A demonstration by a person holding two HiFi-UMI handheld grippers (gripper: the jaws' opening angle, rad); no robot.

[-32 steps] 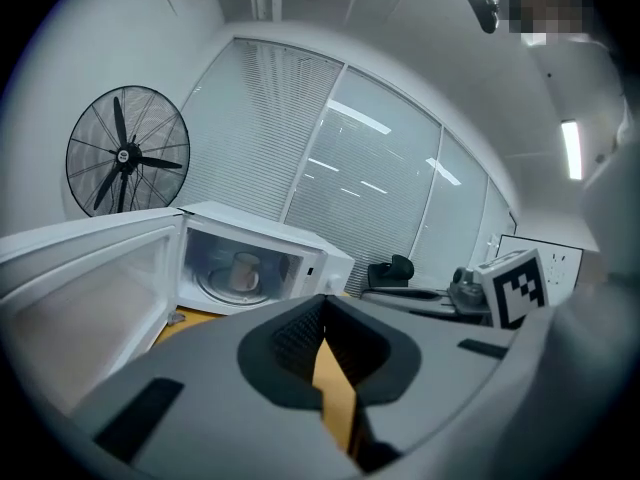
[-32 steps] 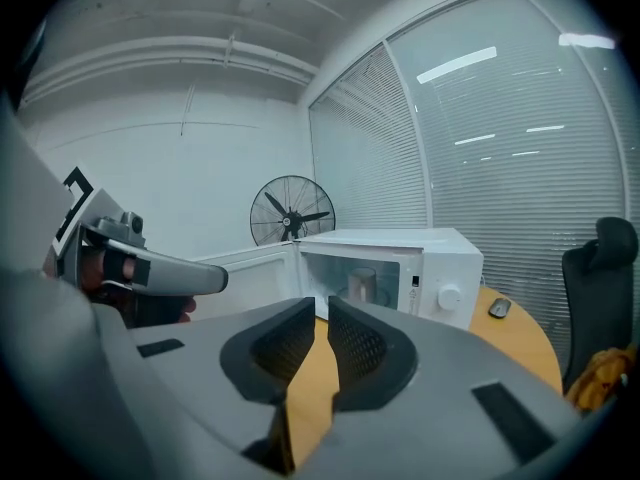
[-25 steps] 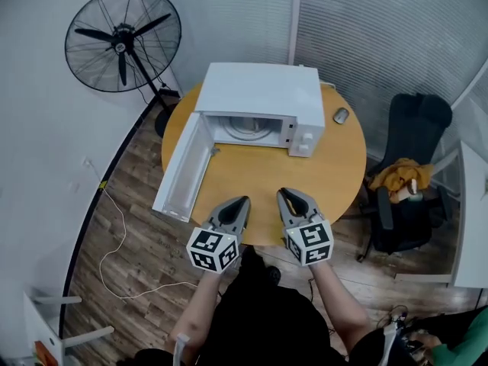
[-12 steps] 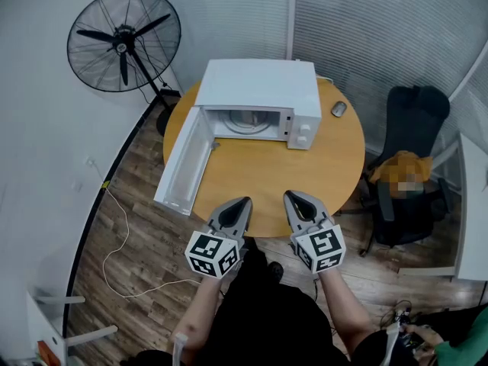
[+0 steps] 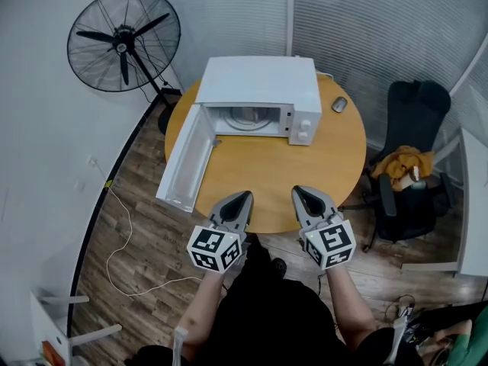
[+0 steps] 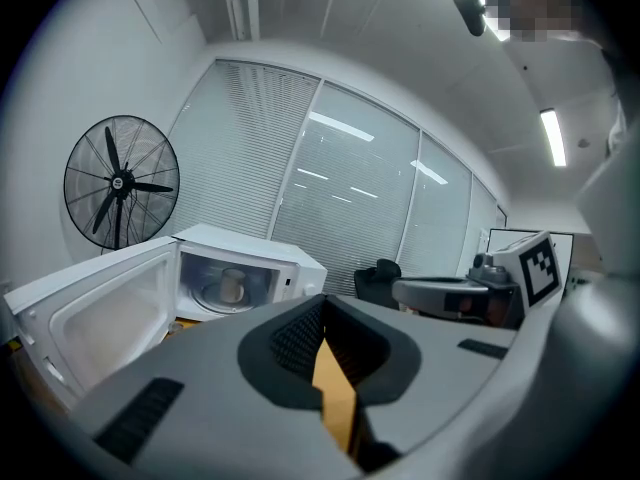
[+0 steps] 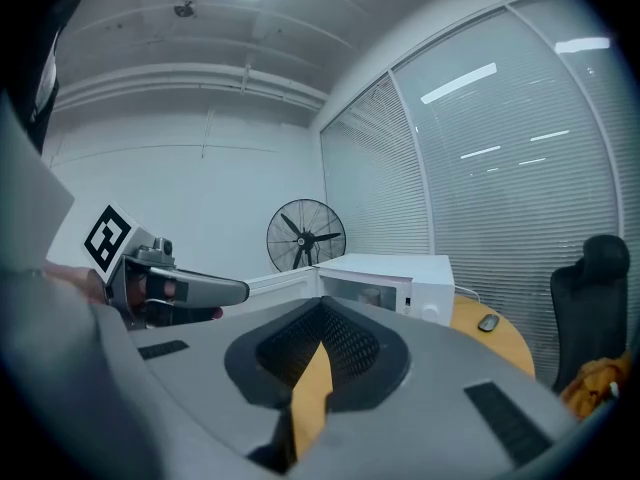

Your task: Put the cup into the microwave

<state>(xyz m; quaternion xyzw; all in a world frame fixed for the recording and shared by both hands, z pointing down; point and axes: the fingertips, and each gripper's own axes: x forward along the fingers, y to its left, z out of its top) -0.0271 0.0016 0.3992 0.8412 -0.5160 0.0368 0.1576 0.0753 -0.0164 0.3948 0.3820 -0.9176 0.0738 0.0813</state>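
A white microwave [image 5: 263,90] stands at the far side of a round wooden table [image 5: 320,166], its door [image 5: 187,158] swung wide open to the left. A pale cup [image 6: 232,286] sits on the turntable inside, clear in the left gripper view and a faint shape in the right gripper view [image 7: 366,296]. My left gripper [image 5: 245,195] and right gripper [image 5: 298,191] hover side by side over the table's near edge, well short of the microwave. Both point at it, and both are shut with nothing in them [image 6: 325,303] [image 7: 322,310].
A black standing fan [image 5: 123,40] is at the far left beside the table. A small mouse [image 5: 339,104] lies right of the microwave. An office chair [image 5: 412,166] with an orange cloth stands to the right. A white cable [image 5: 122,242] trails on the wooden floor.
Both grippers have drawn back a little toward the table's near edge and risen slightly. The right one has also shifted to the right.
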